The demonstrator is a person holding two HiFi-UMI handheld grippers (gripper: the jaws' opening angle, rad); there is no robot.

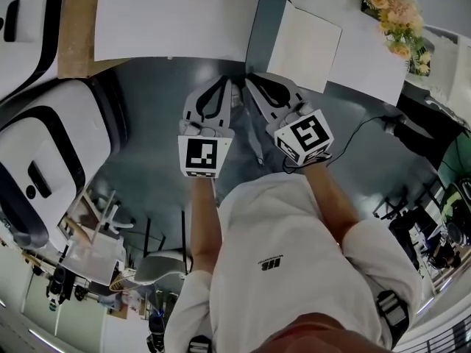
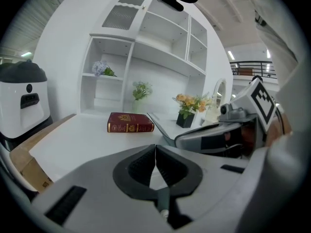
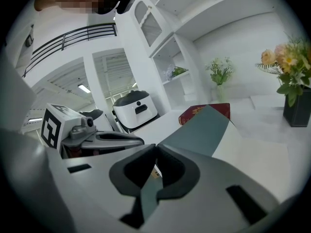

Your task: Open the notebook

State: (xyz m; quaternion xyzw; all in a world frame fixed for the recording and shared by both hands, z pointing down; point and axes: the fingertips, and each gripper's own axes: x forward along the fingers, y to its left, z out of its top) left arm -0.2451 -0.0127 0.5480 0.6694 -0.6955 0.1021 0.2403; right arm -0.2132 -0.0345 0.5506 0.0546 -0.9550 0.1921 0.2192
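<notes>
Left gripper: we find the jaws pressed together with nothing between them. It hangs off the table's near edge, nearer the person than the red book and just beside the other tool.
Right gripper: we find the jaws closed on the notebook's grey cover. The sheet passes between the pads and shows on both sides of them.
Notebook: we place it on the table, to the right of the red book and nearer the person, in the head view.
Cover: it is raised at a slant off the white page. In the head view it stands along the side of the page that faces the red book.
Page: it is blank and lies flat on the table.
Red book: it is closed and lies flat at the far side of the table, at the foot of the shelf. We cannot read the gilt print on its spine.
Table: the top is white. The red book and the notebook lie well apart on it.
Flowers: these stand far right of the red book, beyond the notebook, in a dark pot.
Machine: a white unit with black trim stands left of the red book, off the table.
</notes>
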